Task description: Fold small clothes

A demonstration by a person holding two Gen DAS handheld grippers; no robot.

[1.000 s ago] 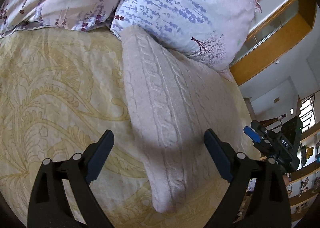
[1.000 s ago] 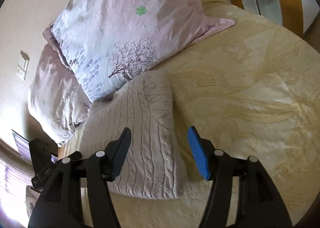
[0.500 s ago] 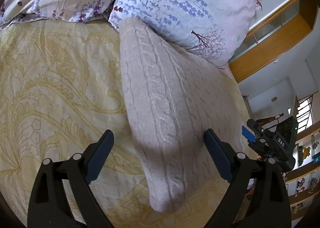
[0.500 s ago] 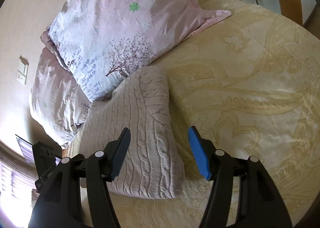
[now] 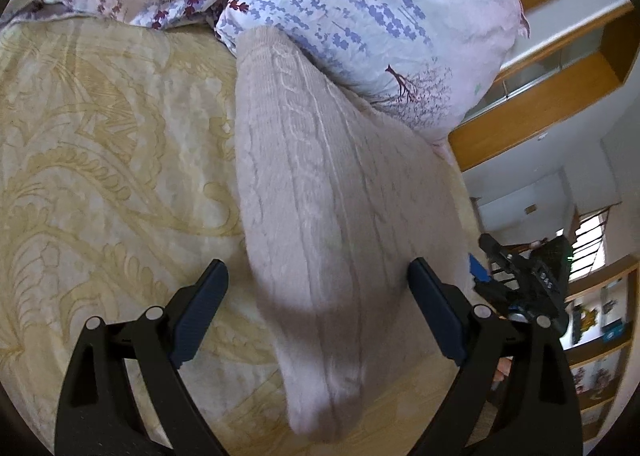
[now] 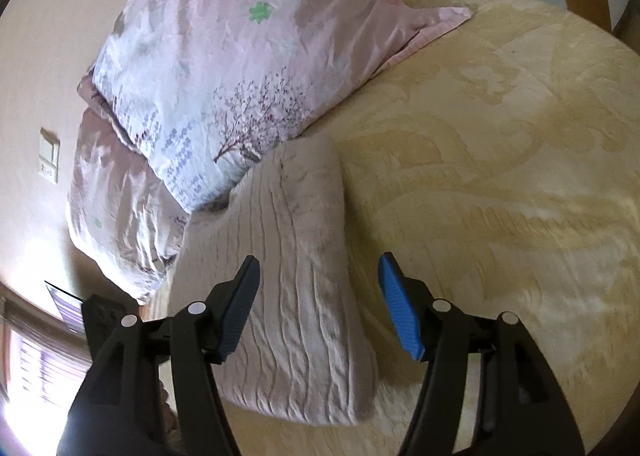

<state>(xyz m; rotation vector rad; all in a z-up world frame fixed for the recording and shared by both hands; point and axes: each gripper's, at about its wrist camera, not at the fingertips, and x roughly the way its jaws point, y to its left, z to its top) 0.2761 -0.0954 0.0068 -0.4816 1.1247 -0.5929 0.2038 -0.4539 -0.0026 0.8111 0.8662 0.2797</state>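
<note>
- Left wrist view: the knitted garment point(image 5: 320, 196) is seen lying folded into a long pad on the yellow bedspread point(image 5: 100, 160), its far end pushed against the floral pillow point(image 5: 372, 16) and its near, rounded end running down between the two fingers.
- The left gripper point(image 5: 316, 308) is held with its jaws wide apart, nothing clamped; the garment's near end sits in the gap below them, and whether either pad brushes the knit cannot be told from this blurred, steep view.
- Right wrist view: the same garment point(image 6: 292, 276) is shown from the opposite side, its long axis running from near to far toward the pillow point(image 6: 240, 68), with its right long edge lying straight on the bedspread point(image 6: 500, 184).
- The right gripper point(image 6: 320, 304) is held with jaws apart and empty, poised over the near part of that right edge; the left finger is over the knit, the right finger over bare bedspread.
- The coming move is judged to turn on this: the garment's long axis is roughly in line with both grippers, so each faces a near corner, and the right one is judged the better placed for the right edge.
- The right gripper point(image 5: 516, 280) is also glimpsed at the right rim of the left wrist view, beyond the garment.
</note>
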